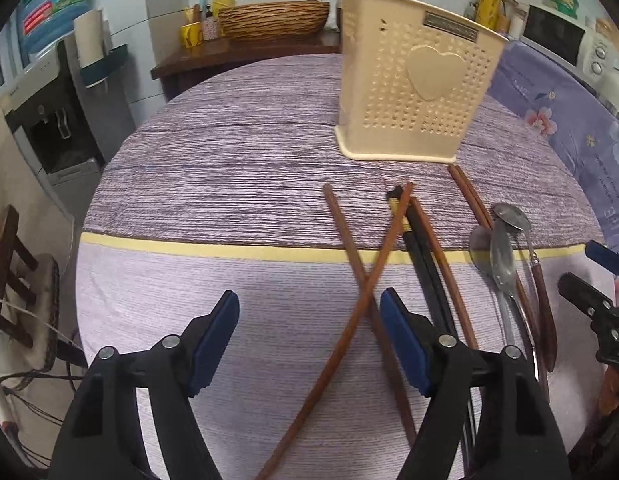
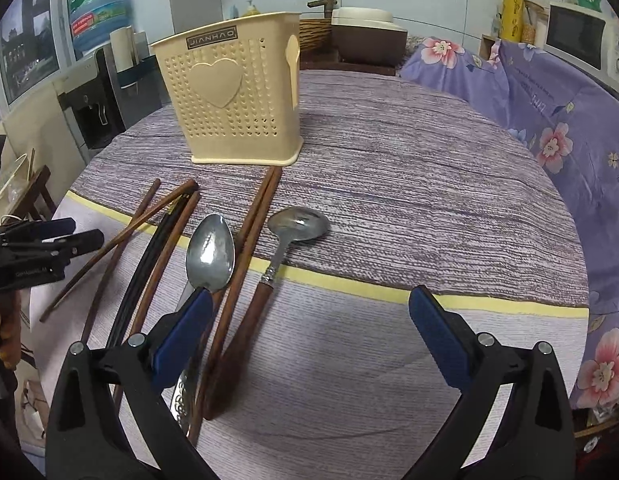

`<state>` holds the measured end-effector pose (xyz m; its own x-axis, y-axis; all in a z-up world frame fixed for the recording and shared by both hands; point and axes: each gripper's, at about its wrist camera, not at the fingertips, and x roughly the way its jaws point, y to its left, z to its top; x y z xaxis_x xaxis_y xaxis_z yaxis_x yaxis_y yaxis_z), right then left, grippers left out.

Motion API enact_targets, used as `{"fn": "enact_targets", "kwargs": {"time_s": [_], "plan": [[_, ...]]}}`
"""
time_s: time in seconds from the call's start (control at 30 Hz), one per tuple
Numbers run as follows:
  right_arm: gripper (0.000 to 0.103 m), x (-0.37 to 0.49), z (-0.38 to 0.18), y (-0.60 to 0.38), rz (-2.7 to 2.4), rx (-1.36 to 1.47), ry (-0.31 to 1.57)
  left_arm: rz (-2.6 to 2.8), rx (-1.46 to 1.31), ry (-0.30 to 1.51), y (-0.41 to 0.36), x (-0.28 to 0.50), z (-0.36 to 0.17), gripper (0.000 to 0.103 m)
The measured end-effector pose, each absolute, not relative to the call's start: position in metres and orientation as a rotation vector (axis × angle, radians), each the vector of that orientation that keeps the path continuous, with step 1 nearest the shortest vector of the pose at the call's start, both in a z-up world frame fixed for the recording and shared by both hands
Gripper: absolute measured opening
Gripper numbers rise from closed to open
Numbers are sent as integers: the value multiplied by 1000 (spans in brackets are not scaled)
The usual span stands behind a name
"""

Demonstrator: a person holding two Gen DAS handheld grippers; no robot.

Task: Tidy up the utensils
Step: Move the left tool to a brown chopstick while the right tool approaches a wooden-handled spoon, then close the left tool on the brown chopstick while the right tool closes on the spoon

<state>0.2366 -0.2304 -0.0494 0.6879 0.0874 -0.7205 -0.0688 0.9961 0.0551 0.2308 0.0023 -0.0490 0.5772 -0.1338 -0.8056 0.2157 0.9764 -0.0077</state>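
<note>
Left gripper (image 1: pixel 309 336) spread wide, gripping nothing, above two crossed brown chopsticks (image 1: pixel 351 276). Right gripper (image 2: pixel 309 320) also spread, empty, over striped cloth (image 2: pixel 389 184). Left of it lie two steel spoons (image 2: pixel 210 254), one wood-handled (image 2: pixel 297 224), plus black chopsticks (image 2: pixel 149 264). Far behind stands a cream perforated holder (image 2: pixel 229 100), heart-embossed, labelled JIANHAO.

The steel spoon's (image 2: pixel 210 252) handle runs under the right tongs' (image 2: pixel 309 320) left finger (image 2: pixel 181 328), hidden.

Soft indoor light; spoon glare; fisheye-warped edges.
</note>
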Motion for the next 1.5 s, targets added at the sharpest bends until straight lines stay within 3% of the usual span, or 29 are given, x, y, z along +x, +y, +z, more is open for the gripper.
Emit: {"fn": "enact_targets", "kwargs": {"time_s": [0.33, 0.67, 1.0, 1.1, 1.27, 1.5], "plan": [[65, 270, -58, -228, 86, 79, 916, -215, 132, 924, -1, 243, -47, 63], [64, 258, -42, -216, 165, 111, 848, -224, 126, 915, 4, 241, -45, 62], [63, 270, -58, -159, 289, -53, 874, -231, 106, 909, 8, 235, -44, 62], [58, 278, -64, -158, 306, -37, 897, -233, 104, 907, 12, 234, -43, 62], [39, 286, -68, -160, 285, -35, 906, -241, 113, 908, 11, 235, -44, 62], [39, 281, -62, -173, 290, 16, 883, -260, 140, 906, 2, 237, -44, 62]]}}
